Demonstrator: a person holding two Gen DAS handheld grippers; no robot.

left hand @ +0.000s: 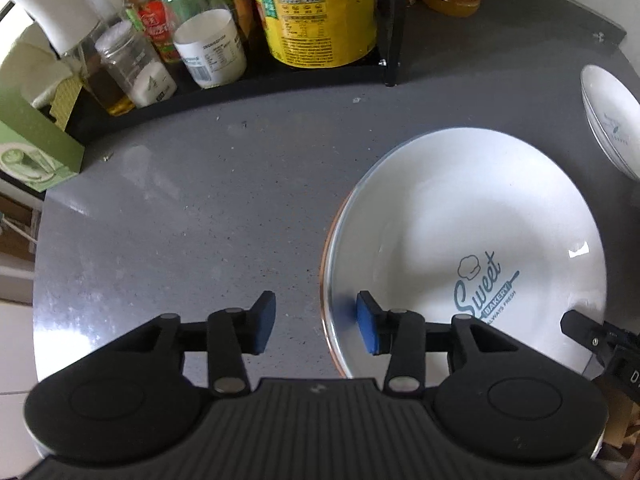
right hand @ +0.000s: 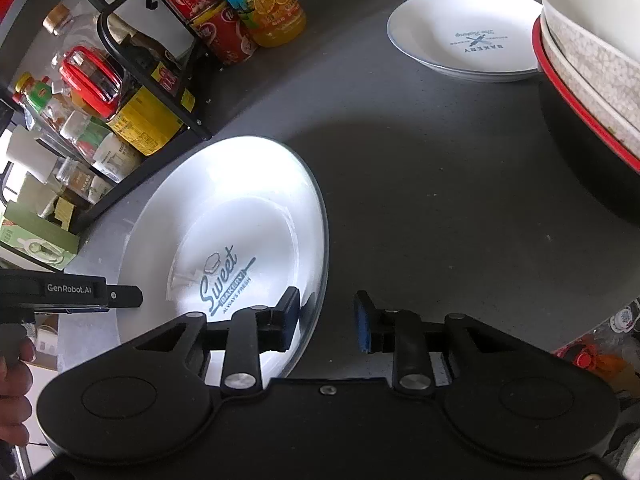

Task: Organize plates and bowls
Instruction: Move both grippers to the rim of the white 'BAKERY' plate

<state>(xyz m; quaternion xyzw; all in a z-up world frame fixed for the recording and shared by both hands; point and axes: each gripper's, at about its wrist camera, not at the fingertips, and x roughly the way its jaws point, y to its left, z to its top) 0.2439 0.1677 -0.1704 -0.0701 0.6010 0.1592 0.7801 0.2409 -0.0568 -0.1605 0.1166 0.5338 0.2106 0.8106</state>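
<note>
- A large white plate printed "Sweet Bakery" lies flat on the grey countertop, near the front edge and just in front of the black condiment rack.
- The left gripper hangs with its jaws wide apart, holding nothing. Its right blue pad sits over the plate's left rim, its left pad over bare counter; whether the pad touches the rim is hard to tell.
- The right gripper is likewise spread wide and empty, straddling the plate's right rim: left finger above the plate, right finger above the counter.
- A second, smaller white plate with a "Bakery" print rests further back on the counter, well apart from the first.
- Beside it, at the right edge of the right wrist view, stacked pale bowls sit inside a red-rimmed dark bowl.
- The rack holds a yellow-labelled bottle, white-capped jars and spice shakers.
- An orange juice bottle and red cans stand by the rack.
- A green box sits at the counter's left end.
</note>
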